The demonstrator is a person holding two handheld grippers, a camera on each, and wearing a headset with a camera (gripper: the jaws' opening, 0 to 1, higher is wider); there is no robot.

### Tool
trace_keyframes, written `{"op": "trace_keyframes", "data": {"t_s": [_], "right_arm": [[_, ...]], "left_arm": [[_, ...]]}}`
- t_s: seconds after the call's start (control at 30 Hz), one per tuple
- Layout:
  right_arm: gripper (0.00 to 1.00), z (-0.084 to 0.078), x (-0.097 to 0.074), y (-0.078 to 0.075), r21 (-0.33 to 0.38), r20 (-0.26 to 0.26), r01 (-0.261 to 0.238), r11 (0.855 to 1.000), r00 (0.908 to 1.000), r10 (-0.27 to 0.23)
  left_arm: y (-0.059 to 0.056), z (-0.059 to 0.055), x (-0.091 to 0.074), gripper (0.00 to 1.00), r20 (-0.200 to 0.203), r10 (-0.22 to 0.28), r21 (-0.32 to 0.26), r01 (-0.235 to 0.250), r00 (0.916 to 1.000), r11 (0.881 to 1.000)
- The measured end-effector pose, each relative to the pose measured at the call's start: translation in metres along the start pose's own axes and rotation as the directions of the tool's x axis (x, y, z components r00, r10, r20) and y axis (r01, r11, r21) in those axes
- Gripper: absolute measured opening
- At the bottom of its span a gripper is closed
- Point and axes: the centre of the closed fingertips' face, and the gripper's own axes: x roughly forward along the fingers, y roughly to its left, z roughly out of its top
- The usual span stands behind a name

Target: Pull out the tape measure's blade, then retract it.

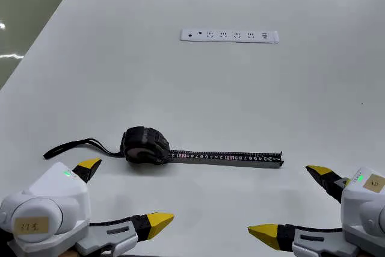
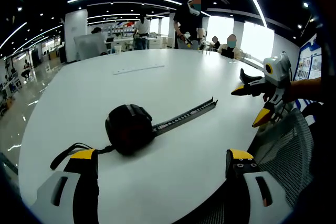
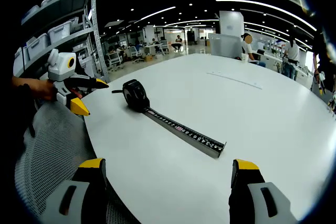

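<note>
We saw the tape measure (image 1: 144, 145) lying on the white table (image 1: 240, 88) just ahead of our grippers, its blade (image 1: 225, 158) partly extended rightward, the numerals too small to read. The left gripper (image 1: 126, 191) and right gripper (image 1: 287, 200) stood wide open, holding nothing. The left gripper's handwritten sticker (image 1: 31, 226) was illegible.

Left tongs (image 1: 126, 191): yellow-tipped jaws spread wide, pointing forward and slightly right. Right tongs (image 1: 287, 200): jaws equally wide apart, angled inward toward the left pair.
</note>
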Motion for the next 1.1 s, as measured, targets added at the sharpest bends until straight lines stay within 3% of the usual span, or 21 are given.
{"op": "trace_keyframes", "data": {"t_s": [0.4, 1.1], "right_arm": [[0.99, 0.005, 0.0, 0.006, 0.019, 0.021, 0.013, 1.0, 0.9997, -0.013], [0.99, 0.008, -0.001, 0.011, 0.033, 0.03, 0.017, 0.999, 0.9994, -0.018]], "left_arm": [[-0.001, 0.0, -0.005, 0.99, 0.013, 0.036, -0.031, -0.036, 0.9993, 0.999], [-0.009, 0.002, -0.009, 0.99, 0.009, 0.057, -0.069, -0.056, 0.9983, 0.996]]}}
